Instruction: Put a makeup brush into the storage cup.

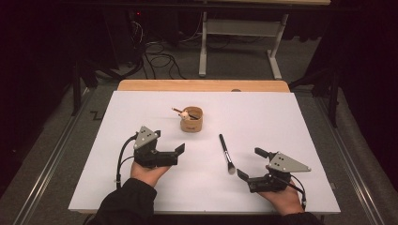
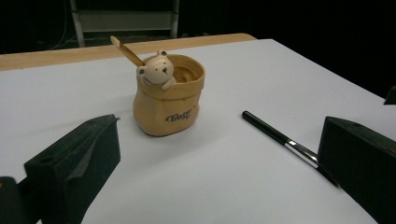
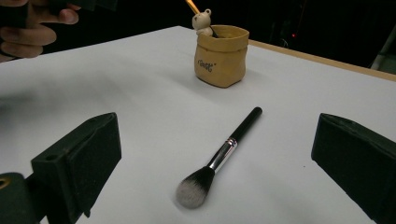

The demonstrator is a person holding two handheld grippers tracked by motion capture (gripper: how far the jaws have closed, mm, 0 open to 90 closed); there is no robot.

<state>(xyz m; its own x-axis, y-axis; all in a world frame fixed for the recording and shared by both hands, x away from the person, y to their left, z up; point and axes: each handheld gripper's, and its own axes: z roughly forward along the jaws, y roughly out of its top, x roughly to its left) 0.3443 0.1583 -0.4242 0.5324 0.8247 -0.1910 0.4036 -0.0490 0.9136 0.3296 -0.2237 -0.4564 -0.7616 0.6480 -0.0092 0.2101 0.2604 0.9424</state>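
High view: makeup brush (image 1: 226, 153) lies flat mid-desk (image 1: 300, 140), well clear of every edge, between the released left hand-held gripper (image 1: 180, 149) and the released right hand-held gripper (image 1: 249, 163), bare surface all round; in the left gripper view its bristles are cut off by a jaw.

White tabletop (image 1: 300, 126), bare wooden strip (image 1: 202, 85) along its far edge. Beyond the far edge: white-legged desk frame (image 1: 240, 27), black cables (image 1: 159, 61) on grey carpet (image 1: 234, 65). Metal rail (image 1: 51, 159) off the left edge.
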